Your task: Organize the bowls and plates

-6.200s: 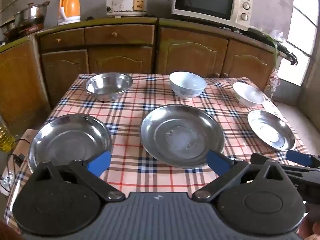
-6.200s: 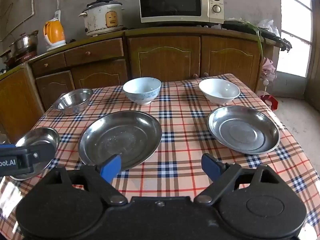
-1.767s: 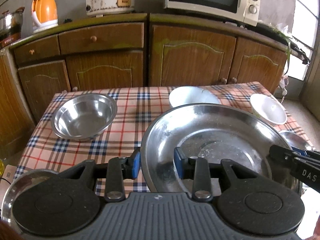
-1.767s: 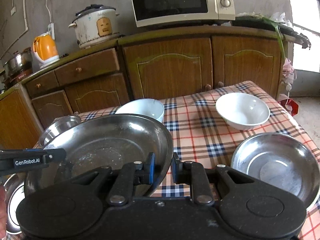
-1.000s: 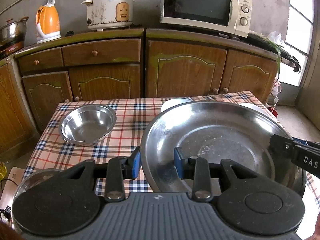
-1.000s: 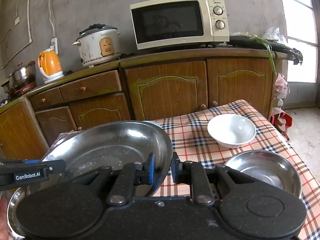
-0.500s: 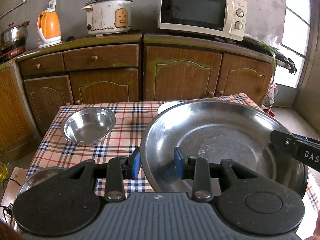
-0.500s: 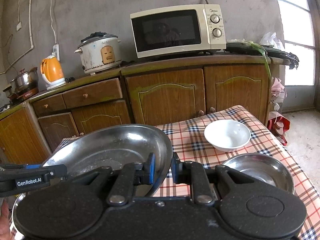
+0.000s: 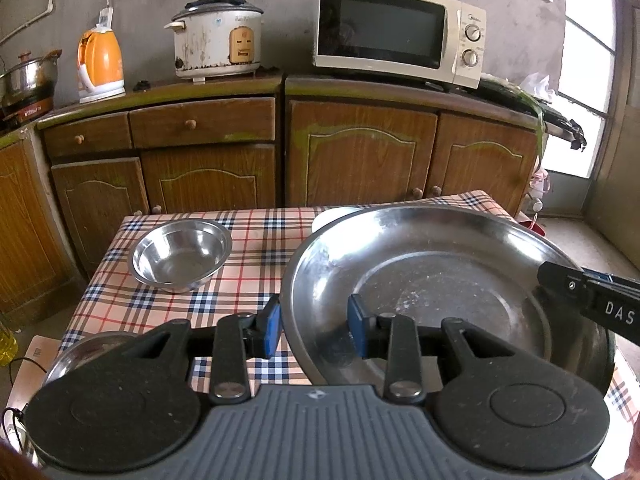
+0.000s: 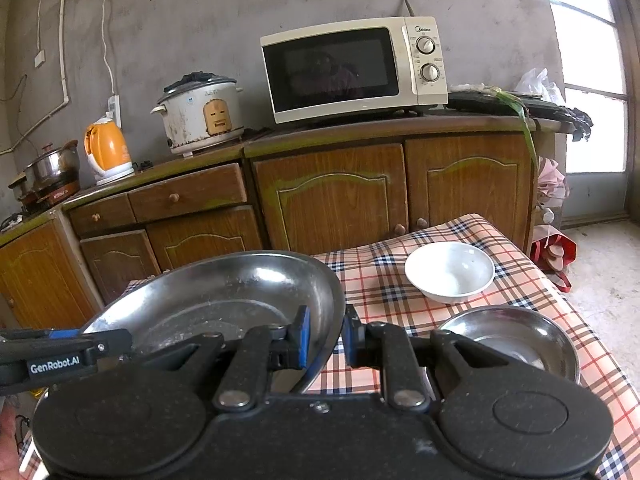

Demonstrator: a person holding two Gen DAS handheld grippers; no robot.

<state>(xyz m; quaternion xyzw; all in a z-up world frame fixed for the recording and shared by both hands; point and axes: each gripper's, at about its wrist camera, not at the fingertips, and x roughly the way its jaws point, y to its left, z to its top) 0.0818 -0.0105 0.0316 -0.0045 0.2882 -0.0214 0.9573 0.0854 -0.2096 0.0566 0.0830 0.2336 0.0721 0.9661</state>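
Steel, wide and shallow, the big plate [image 9: 432, 280] hangs above the table [image 9: 256, 240], left gripper [image 9: 314, 324] clenched at its nine o'clock rim, right gripper [image 10: 323, 338] at three, probably for balance.

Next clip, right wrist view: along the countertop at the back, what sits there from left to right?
Steel pot → orange kettle → rice cooker → microwave → plastic bag at the far right, by the window.
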